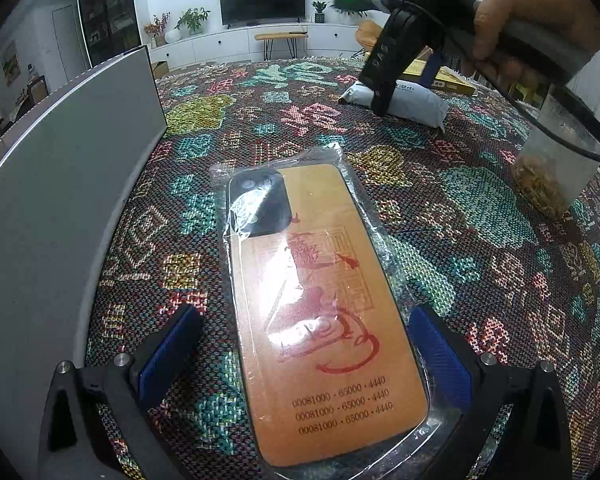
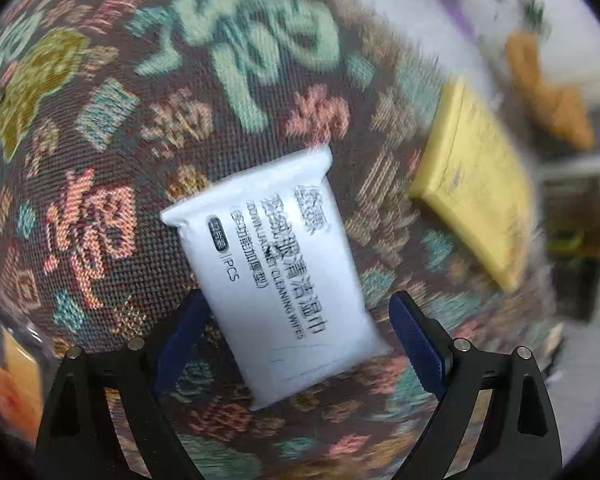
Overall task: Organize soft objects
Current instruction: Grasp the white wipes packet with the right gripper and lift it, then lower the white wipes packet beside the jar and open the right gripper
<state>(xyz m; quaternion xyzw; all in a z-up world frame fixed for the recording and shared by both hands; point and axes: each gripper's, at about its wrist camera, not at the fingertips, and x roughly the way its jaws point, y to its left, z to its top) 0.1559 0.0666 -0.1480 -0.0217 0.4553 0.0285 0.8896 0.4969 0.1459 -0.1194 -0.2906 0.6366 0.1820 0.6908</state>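
Left tongs spread wide, straddling an orange phone case sealed in a clear sleeve, flat on the patterned bench, near centre. Right tongs also wide open, poised either side of a white wipes packet at far right of the bench; touching or not, impossible to tell.

Likely trouble: glossy sleeve slipping or crumpling between the blue pads, pinching film only and leaving the case behind. Packet lying askew to the right tongs, so prone to twist out on closing. Yellow box just beside the packet, open to a knock.

Legible: "CLEANING WIPES", "1PCS"; on the case, thrice "00081000 · 65000 · 4440" or similar.
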